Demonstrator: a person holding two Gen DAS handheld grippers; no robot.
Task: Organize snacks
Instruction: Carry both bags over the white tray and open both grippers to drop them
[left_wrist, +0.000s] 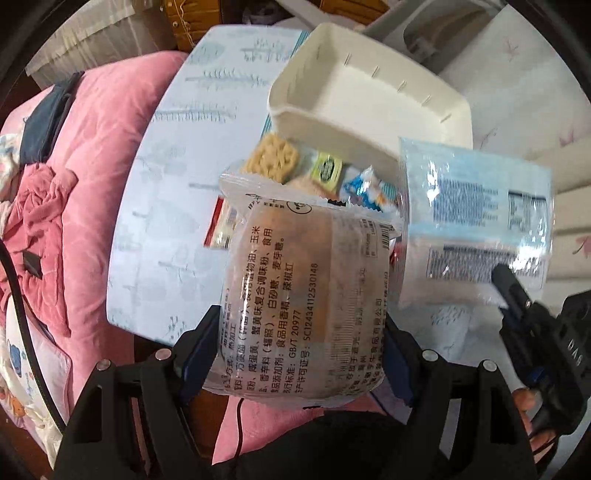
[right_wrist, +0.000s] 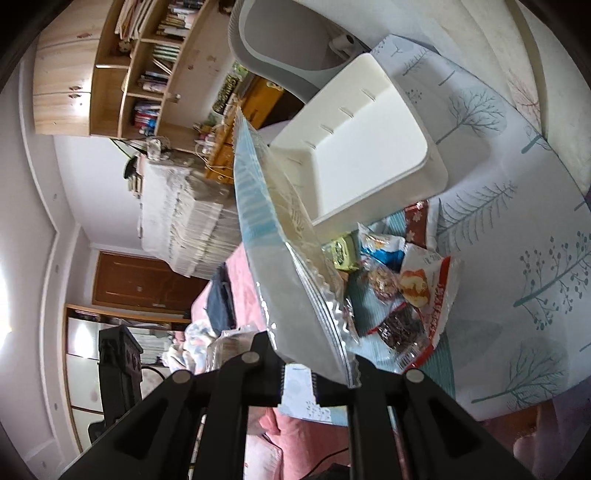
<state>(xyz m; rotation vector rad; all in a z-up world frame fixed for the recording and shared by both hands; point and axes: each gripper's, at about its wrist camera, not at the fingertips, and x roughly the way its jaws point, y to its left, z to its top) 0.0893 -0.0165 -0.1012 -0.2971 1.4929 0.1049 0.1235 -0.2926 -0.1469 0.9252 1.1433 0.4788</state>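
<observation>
Bedroom with pink bedding (left_wrist: 103, 158) at left of frame and a tree-print tabletop (left_wrist: 173, 192) across the middle. Left gripper (left_wrist: 299, 354) at bottom centre, clamped on a clear-wrapped cake packet (left_wrist: 295, 295). Right gripper (right_wrist: 314, 373) pinched shut on a flat blue-white packet (right_wrist: 266, 240). Empty white bin (left_wrist: 369, 99) at upper centre, loose snacks (left_wrist: 314, 173) piled just below it.

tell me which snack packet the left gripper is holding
The clear round-cake packet printed with black Chinese text, clamped in the left gripper; the flat blue-and-white packet hangs from the right gripper.
</observation>
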